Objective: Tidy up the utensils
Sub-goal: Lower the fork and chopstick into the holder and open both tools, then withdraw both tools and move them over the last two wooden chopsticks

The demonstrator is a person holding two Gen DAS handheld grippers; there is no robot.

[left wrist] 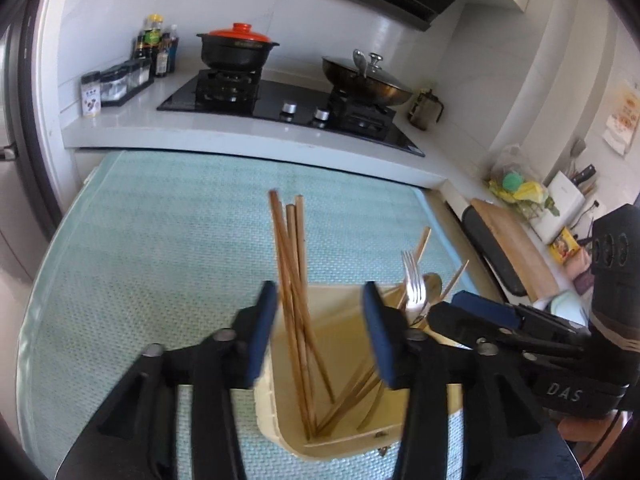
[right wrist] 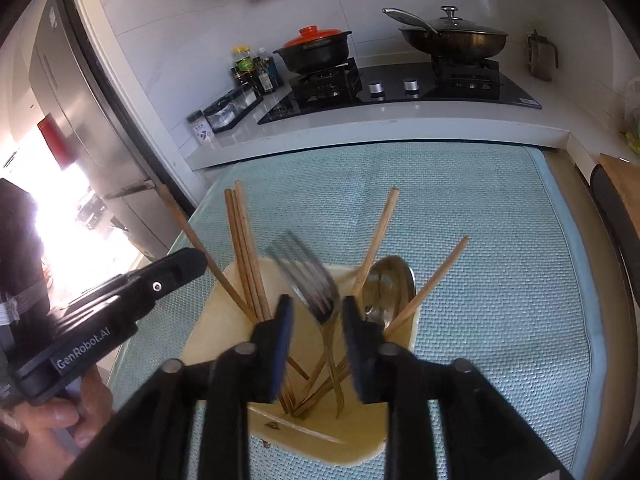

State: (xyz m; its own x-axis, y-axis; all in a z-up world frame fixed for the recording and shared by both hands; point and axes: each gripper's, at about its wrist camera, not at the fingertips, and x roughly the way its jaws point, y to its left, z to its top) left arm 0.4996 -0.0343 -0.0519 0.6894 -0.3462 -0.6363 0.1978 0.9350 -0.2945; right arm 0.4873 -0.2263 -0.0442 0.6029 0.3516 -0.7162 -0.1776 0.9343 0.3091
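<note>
Kitchen counter with a pale green mat point(left wrist: 160, 248) in front of the hob point(left wrist: 280, 100); on the mat stands a cream holder point(right wrist: 216, 328) with chopsticks point(left wrist: 292, 272), fork point(right wrist: 308, 276) and spoon point(right wrist: 390, 284) leaning inside. Above the holder, left gripper point(left wrist: 320, 332) and right gripper point(right wrist: 316, 348) hover with jaws parted, gripping nothing

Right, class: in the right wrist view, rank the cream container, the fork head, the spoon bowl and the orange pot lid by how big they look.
1. cream container
2. fork head and spoon bowl: look alike, unranked
3. orange pot lid, though it sits farthest away, so its true size is unsure
</note>
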